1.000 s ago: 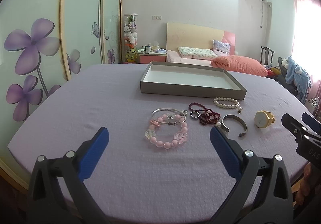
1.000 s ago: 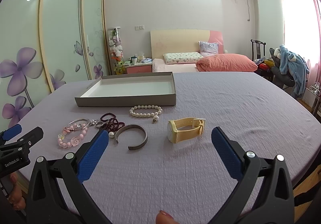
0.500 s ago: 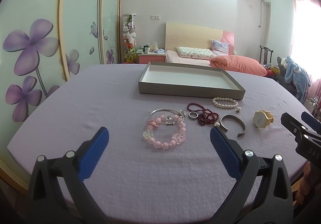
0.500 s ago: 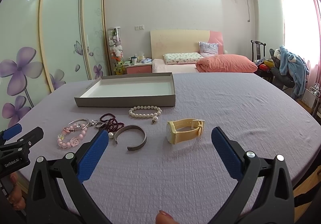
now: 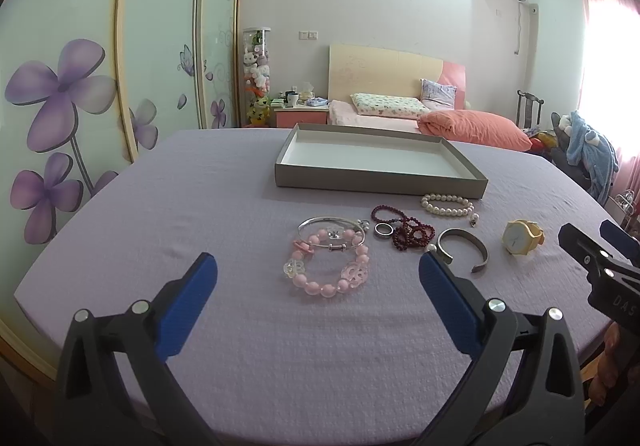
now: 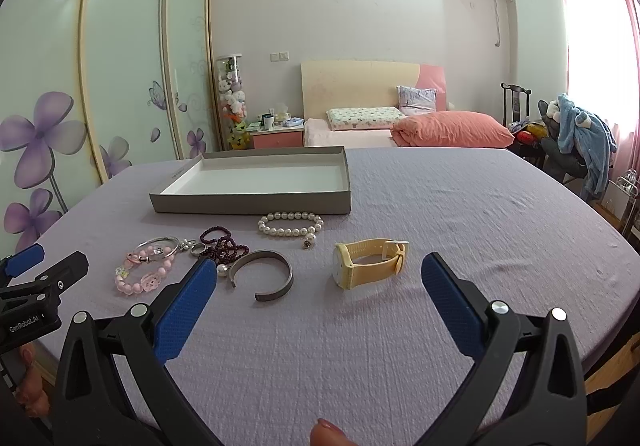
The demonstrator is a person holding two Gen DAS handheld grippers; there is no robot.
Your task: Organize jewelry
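Almost nothing has changed over the last second: both views have only crept a touch closer to the jewelry, and every piece lies where it did, so the sorting has not really begun. Your left claw (image 5: pixel 318 274) hangs wide and empty above the lavender-covered counter (image 5: pixel 200 206), with the pink bead bracelet with clear flower charms (image 5: pixel 326 266) lying between its blue pads. Your right claw (image 6: pixel 320 274) is equally wide and empty, lined up just short of the pale yellow wristwatch (image 6: pixel 370 262).

The shallow grey cardboard tray with a white inside (image 5: pixel 380 182) sits at the back with nothing in it. In front of it, well apart from the tray floor, lie the white pearl bracelet (image 5: pixel 448 205), the dark red bead strand (image 5: pixel 404 230), a small silver ring (image 5: pixel 383 230), the thin silver bangle (image 5: pixel 332 224) overlapping the pink bracelet, and the open grey metal cuff (image 5: pixel 464 250).

Judging by the aim, a pick of the pink bracelet or the watch comes first.
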